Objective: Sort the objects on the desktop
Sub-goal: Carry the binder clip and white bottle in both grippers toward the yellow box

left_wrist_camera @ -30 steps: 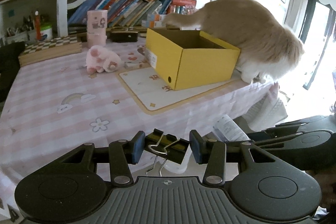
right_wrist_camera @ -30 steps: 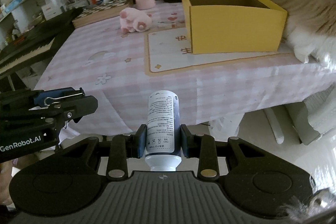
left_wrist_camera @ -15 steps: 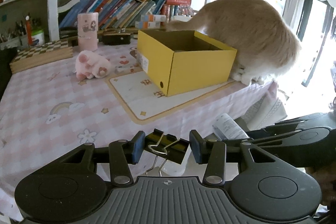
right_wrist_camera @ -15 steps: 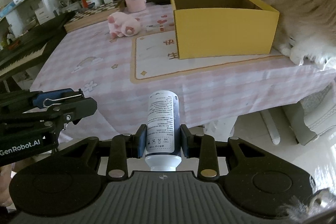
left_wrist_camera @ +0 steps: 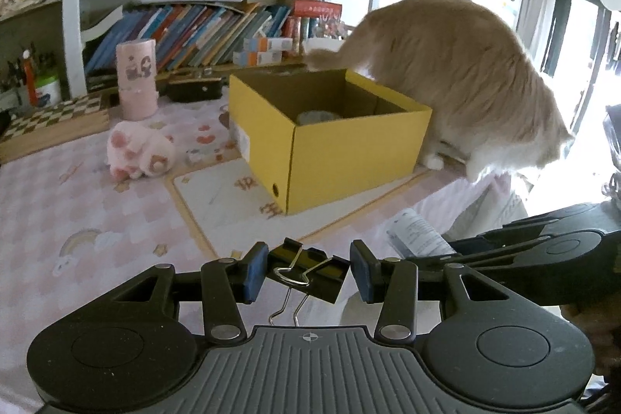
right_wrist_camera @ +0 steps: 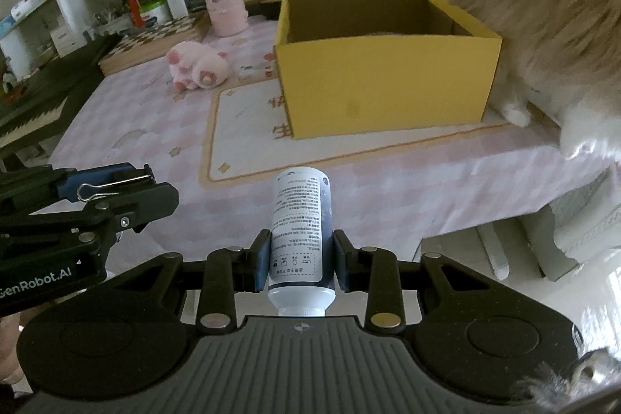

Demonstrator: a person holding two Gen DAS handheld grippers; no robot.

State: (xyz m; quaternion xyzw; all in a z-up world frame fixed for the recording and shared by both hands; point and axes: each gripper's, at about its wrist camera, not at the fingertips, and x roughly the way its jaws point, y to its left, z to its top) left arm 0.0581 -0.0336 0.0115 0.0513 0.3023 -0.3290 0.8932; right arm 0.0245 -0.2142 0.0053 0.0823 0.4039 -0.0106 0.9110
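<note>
Two grippers, one item apiece. Left gripper (left_wrist_camera: 308, 272): clenched on one black metal binder clip (left_wrist_camera: 310, 268) with silver wire handles, held tilted between blue pads (left_wrist_camera: 254, 272), above the near table edge. Right gripper (right_wrist_camera: 300, 258): grasping one white-and-navy cylindrical plastic bottle (right_wrist_camera: 300, 227), printed label facing up, white cap toward the camera, base pointing at the table. Beyond, on the pink checked tablecloth (left_wrist_camera: 77, 204): one cream rectangular mat (right_wrist_camera: 248, 119), one open yellow cardboard box (left_wrist_camera: 330, 142) standing on it, containing one grey rounded object, identity indistinct. Left of box: one pink plush pig (left_wrist_camera: 137, 154). Right of box: one long-haired cream cat (left_wrist_camera: 458, 80). Farther back: one pink cylindrical canister (left_wrist_camera: 136, 78), one chequered board (left_wrist_camera: 50, 117).
</note>
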